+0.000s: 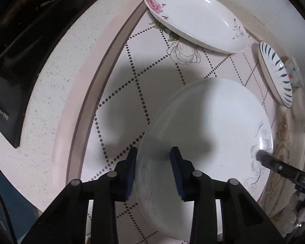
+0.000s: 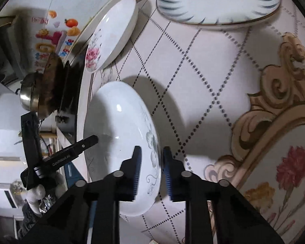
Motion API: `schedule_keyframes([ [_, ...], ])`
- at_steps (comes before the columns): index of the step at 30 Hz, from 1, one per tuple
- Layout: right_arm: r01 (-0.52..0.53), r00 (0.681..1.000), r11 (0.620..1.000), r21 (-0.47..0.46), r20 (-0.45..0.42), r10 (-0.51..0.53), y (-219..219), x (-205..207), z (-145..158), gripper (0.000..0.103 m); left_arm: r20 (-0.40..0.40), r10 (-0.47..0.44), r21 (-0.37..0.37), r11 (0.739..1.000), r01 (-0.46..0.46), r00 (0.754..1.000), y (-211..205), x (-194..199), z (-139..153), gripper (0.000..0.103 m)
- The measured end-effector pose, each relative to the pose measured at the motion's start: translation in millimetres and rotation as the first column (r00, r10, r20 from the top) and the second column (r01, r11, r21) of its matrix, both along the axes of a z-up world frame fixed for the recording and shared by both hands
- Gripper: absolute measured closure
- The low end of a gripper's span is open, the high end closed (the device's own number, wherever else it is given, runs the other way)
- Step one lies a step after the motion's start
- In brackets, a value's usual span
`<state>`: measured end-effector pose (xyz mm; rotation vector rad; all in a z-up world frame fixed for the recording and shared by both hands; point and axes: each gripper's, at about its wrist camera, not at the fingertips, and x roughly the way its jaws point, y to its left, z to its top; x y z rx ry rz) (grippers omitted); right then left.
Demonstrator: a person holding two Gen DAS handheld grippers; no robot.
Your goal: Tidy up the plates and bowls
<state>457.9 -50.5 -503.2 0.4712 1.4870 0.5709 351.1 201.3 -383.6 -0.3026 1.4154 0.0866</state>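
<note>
A: Item 1, the white plate (image 1: 205, 142) with a grey flower print. Where is it?

B: It is held tilted above the patterned tablecloth (image 1: 120, 109), between both tools. The left gripper (image 1: 153, 172) has its 2 fingers either side of the near rim, 1 under the plate and 1 over it, closed onto the rim. The right gripper (image 2: 151, 170) straddles the opposite rim at the grey flower; its jaws look pressed to the rim, though contact on the outer finger cannot be confirmed.

A: Item 2?

B: A plate with a pink flower (image 1: 195, 18), lying on the cloth near the table's edge, well apart from item 1.

A: Item 3?

B: A plate with blue dashes round the rim (image 2: 217, 0), also on the cloth, near item 2 and apart from it.

A: Surroundings?

B: A steel pot (image 2: 28, 97) off the table, seen in the right wrist view.
</note>
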Motion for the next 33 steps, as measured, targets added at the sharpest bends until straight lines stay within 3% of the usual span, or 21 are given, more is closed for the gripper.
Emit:
schedule_keyframes([
  [3, -0.011, 1.000, 1.000, -0.004, 0.009, 0.011, 4.7, 1.8, 1.9, 0.091, 0.005, 0.014, -0.005, 1.000, -0.014, 1.000, 0.8, -8.3, 3.9, 0.074],
  [14, -0.011, 0.999, 0.999, -0.034, 0.032, 0.012, -15.1, -3.6, 18.3, 0.091, 0.053, -0.019, -0.023, 1.000, 0.020, 0.998, -24.4, -3.6, 18.6, 0.074],
  [24, 0.092, 0.992, 0.995, -0.040, 0.086, -0.089, -96.2, -23.0, 53.9, 0.091, 0.109, -0.139, -0.043, 0.989, 0.144, 0.984, -90.2, -0.1, 35.1, 0.074],
  [33, 0.212, 0.974, 0.974, -0.077, 0.102, -0.204, -166.8, -42.1, 54.5, 0.091, 0.108, -0.227, -0.045, 0.971, 0.233, 0.968, -157.1, 18.7, 16.4, 0.074],
])
